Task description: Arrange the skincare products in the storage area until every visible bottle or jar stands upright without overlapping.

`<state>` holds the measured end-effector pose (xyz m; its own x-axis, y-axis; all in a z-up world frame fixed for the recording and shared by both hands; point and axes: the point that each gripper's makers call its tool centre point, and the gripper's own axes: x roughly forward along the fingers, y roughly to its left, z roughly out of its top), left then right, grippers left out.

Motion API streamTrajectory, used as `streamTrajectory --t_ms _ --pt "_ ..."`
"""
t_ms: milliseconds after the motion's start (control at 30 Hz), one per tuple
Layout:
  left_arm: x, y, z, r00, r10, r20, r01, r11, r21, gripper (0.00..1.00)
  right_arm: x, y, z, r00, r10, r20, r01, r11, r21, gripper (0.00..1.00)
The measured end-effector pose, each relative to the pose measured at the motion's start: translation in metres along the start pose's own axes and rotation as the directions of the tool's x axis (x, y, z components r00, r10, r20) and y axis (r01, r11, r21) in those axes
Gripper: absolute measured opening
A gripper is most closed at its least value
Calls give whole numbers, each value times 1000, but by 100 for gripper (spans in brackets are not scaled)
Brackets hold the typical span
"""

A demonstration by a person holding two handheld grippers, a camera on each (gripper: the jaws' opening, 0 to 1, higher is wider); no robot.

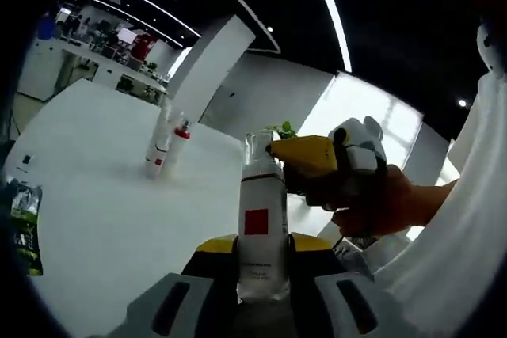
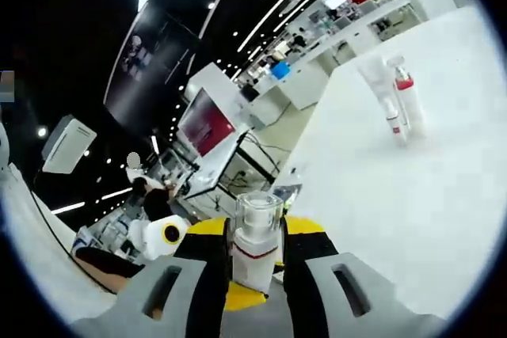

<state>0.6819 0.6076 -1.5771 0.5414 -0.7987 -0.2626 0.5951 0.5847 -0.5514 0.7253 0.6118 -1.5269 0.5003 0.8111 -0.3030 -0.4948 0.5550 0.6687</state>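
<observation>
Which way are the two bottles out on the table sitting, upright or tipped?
Upright. The two bottles stand side by side on the white table, caps up. Whether they touch: cannot tell.

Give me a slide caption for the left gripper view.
Left gripper clamps a white red-square bottle while the right gripper grips its clear cap.

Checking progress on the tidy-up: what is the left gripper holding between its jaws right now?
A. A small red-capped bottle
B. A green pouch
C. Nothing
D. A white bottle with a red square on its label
D: in the left gripper view the left gripper has its jaws closed on either side of the white bottle with a red square label, held upright above the white table.
</observation>
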Motion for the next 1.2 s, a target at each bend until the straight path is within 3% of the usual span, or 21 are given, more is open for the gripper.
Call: streamTrajectory --t_ms 100,167,233,267,400,533,633,733,800,867,967,1000,1033,1067,1200 --pt "-2 8 -4 996 59 -65 -48 986 158 23 6 -3 -5 1000 -27 -12 26 999 -22 24" --pt "-2 9 -3 995 72 -70 -57 977 206 23 8 -7 -7 999 -42 -14 42 999 -16 21" --pt "-3 14 -5 993 89 -84 -66 969 238 23 8 -10 -8 999 -43 -16 44 998 43 21" --pt "-3 15 -6 992 88 -88 -63 964 258 23 7 -10 -8 999 -38 -17 38 999 25 20" --pt "-1 12 -6 994 53 -96 -27 967 254 24 2 -6 -6 1000 3 -10 -3 1000 -22 19" --pt "0 -5 -10 993 -87 -75 96 987 127 23 -1 -1 -6 996 80 -49 -83 995 -54 18" --pt "-2 -18 -13 980 -171 -98 181 979 95 24 -5 6 -7 985 145 -92 -154 983 -95 18" --pt "-1 -32 -12 959 -270 -82 273 961 32 26 -11 14 -7 968 216 -126 -233 963 -138 18" --pt "-2 -36 -12 950 -303 -74 302 953 -18 28 -16 23 -4 952 279 -128 -300 935 -189 18" --pt "-3 -41 -12 933 -353 -66 349 935 -58 28 -21 32 -2 931 341 -130 -359 918 -166 18" --pt "-4 -45 -13 922 -381 -70 375 923 -86 31 -27 43 4 896 425 -126 -439 890 -123 18" --pt "-4 -47 -13 920 -387 -68 381 920 -88 34 -27 43 4 893 429 -134 -445 887 -126 18" --pt "-5 -51 -11 912 -406 -59 400 911 -96 35 -27 44 3 888 435 -147 -453 882 -126 18" --pt "-6 -54 -10 903 -427 -49 421 901 -108 35 -28 47 0 872 459 -168 -480 870 -112 18" --pt "-12 -68 -2 856 -517 3 508 840 -191 34 -31 54 -5 835 510 -207 -536 839 -94 18"
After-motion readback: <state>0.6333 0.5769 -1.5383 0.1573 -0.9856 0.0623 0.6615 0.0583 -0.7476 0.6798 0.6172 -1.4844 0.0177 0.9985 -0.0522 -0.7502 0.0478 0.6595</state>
